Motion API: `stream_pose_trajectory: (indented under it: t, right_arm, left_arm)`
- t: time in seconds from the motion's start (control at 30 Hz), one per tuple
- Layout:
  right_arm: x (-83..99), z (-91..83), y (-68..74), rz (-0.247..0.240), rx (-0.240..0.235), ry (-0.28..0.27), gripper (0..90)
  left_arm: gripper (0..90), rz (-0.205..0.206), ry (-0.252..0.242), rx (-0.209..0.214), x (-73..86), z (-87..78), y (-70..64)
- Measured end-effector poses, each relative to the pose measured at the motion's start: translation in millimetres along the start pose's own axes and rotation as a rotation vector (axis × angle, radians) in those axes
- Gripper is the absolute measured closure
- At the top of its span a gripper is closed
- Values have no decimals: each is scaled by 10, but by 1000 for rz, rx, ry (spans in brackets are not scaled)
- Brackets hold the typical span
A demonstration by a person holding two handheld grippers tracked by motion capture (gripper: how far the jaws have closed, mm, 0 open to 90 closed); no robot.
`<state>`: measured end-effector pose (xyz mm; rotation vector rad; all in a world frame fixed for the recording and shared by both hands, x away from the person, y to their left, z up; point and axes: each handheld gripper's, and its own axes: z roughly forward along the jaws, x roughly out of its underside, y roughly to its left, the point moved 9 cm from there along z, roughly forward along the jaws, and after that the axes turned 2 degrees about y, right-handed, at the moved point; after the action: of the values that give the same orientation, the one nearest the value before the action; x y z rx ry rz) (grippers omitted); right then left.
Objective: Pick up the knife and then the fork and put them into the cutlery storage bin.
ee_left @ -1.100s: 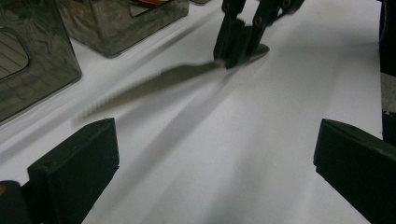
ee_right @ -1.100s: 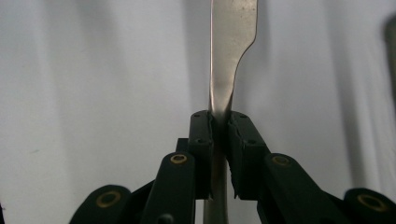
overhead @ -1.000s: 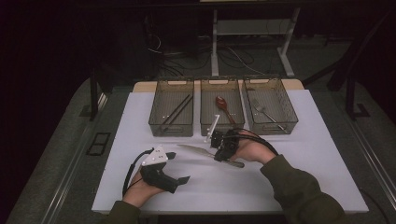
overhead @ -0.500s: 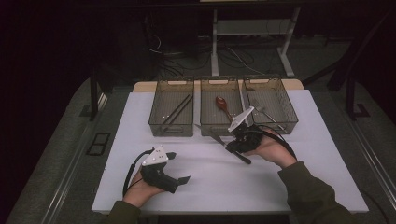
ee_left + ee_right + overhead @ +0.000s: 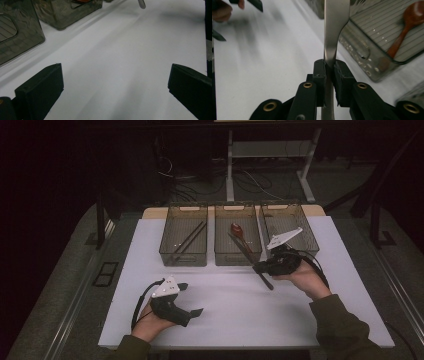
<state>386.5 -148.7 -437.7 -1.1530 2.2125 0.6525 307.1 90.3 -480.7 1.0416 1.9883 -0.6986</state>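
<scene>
Right gripper clamping flat steel utensil, ribbed bin

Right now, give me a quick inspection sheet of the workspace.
Surface: white mat on the table, bare in the middle.
Job's things: metal utensil, handle clamped in the right tool; kind of utensil not clear.
Bins: three clear bins in a row; left bin holds dark sticks, middle bin a wooden spoon, right bin contents unclear.
Clutter: nothing seen.
Grippers: left tool open, low over the mat, empty.
Cables: one trails from each tool; more on the floor behind.
Surroundings: dark, table legs behind.
</scene>
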Motion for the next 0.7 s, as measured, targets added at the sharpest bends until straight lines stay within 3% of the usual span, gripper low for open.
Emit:
stream_pose_trajectory:
  t: [0.37, 0.7]
  right_arm:
    - [-69, -301, -186, 60, 32, -138, 793]
    - [-193, -679, -455, 110, 121, -264, 793]
  left_arm:
    - [0, 1, 1, -2, -3, 1, 3]
    - [0, -5, 0, 1, -3, 10, -4]
